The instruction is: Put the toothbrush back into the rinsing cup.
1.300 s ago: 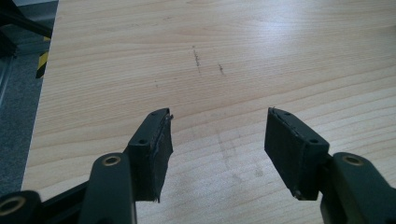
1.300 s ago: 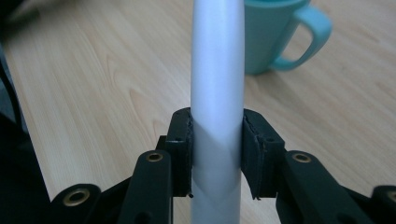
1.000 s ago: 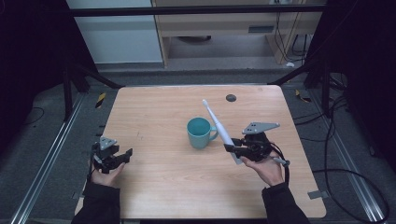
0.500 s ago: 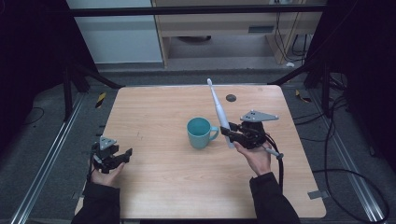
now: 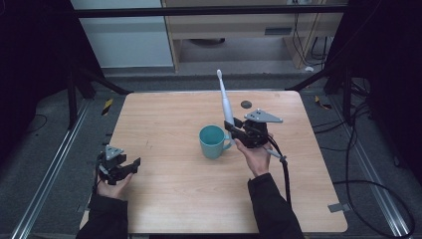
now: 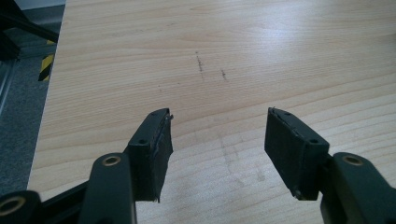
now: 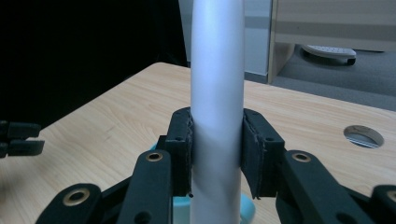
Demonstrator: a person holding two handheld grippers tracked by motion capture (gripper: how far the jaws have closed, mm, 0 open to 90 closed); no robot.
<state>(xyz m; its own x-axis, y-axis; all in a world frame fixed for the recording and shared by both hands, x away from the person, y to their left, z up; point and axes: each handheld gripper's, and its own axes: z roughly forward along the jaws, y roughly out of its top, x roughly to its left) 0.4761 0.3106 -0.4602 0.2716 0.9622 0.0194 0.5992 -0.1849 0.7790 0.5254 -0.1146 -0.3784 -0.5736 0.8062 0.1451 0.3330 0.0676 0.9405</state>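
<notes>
A white electric toothbrush (image 5: 225, 101) stands nearly upright in my right gripper (image 5: 235, 129), brush head up, just right of a teal mug (image 5: 214, 141) at the table's middle. In the right gripper view the pads press on both sides of the toothbrush's thick white handle (image 7: 217, 116), with the mug's rim (image 7: 247, 212) just below. My left gripper (image 5: 130, 165) rests near the table's front left corner, open. In the left gripper view its fingers (image 6: 152, 151) stand wide apart over bare wood.
A round hole (image 5: 245, 104) sits in the wooden table (image 5: 169, 129) behind the right gripper, also seen as a round hole (image 7: 363, 136) in the right gripper view. Black frame struts and cables run beside the table. A cabinet stands beyond the far edge.
My right gripper has moved left toward the mug and tilted the toothbrush from leaning left to nearly upright. The left gripper has not moved.
</notes>
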